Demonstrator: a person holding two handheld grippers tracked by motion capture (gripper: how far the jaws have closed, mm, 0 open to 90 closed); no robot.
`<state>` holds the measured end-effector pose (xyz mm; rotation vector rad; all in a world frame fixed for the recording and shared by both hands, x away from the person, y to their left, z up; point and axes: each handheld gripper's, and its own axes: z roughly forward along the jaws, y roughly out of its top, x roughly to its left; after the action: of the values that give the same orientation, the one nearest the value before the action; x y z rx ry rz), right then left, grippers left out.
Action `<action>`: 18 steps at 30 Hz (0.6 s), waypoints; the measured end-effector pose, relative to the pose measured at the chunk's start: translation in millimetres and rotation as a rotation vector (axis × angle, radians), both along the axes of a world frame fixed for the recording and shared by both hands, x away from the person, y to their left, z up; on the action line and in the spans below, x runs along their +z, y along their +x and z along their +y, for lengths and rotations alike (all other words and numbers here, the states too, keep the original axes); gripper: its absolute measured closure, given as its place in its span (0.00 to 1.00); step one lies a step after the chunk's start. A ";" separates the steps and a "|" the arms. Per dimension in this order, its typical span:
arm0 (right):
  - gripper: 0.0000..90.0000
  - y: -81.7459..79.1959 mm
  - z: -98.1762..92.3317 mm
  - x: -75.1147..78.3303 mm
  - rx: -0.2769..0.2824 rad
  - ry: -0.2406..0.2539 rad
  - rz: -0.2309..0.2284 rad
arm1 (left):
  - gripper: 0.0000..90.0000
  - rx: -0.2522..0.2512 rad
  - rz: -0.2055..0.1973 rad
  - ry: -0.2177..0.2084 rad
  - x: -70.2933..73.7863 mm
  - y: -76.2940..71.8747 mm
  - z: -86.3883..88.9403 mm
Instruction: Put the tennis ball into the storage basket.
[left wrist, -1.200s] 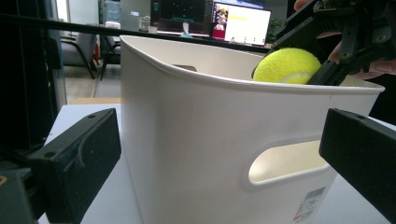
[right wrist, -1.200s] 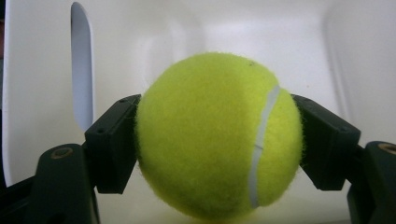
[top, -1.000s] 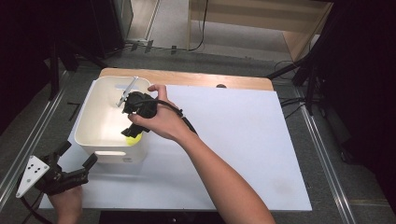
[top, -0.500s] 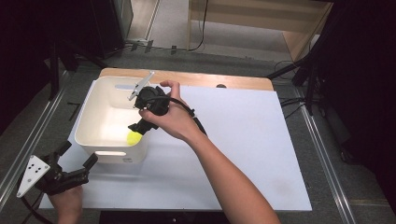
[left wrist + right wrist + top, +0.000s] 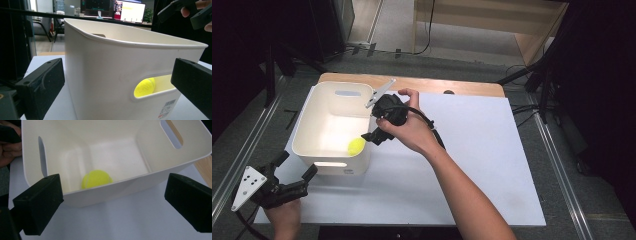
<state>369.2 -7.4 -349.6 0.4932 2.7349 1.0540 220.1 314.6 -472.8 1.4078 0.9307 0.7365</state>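
— Which step is this, would you say?

— The drop looks done. The yellow ball (image 5: 357, 146) lies on the floor of the white tub (image 5: 328, 92), in the corner nearest the person, right behind the handle slot. Through the left tongs' camera it glows in that slot.

— And the right tongs (image 5: 373, 136)?

— Their jaws have just been opening and now stand spread wide, with nothing between them. They hang over the tub's right rim, clear of the ball; their own camera looks down past the wall at the ball below.

— The left tongs (image 5: 296, 167)?

— Spread too, empty, low on the white desk (image 5: 492, 150) just in front of the tub. The jaws sit on either side of the tub's near corner without pressing it, as far as I can tell.

— So what comes next?

— My guess is the right hand (image 5: 409, 132) pulls away over the open desk. It needs to lift enough for the jaws to pass the rim, or it could nudge the tub. If the tub is to be shifted, the left tongs are already lined up; they'd have to close on the wall by the slot, and gently, since the ball will roll about inside.
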 end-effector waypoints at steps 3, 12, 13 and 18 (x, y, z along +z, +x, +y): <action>0.00 -0.8 -6.7 -2.3 -0.008 0.003 -0.001 | 0.00 -0.001 -0.002 0.000 -0.1 0.2 -0.3; 0.00 -4.2 -23.8 -6.8 -0.047 0.026 -0.008 | 0.00 -0.003 -0.002 0.009 -0.1 0.3 -0.3; 0.00 -4.2 -26.4 -8.0 -0.048 0.028 -0.010 | 0.00 -0.003 -0.002 0.009 -0.1 0.3 -0.3; 0.00 -5.7 -36.0 -13.8 -0.072 0.043 -0.006 | 0.00 -0.002 -0.001 0.009 -0.1 0.3 -0.4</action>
<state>363.5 -43.4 -363.4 0.5900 2.6725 1.0968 220.4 314.2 -472.9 1.4161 0.9254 0.7407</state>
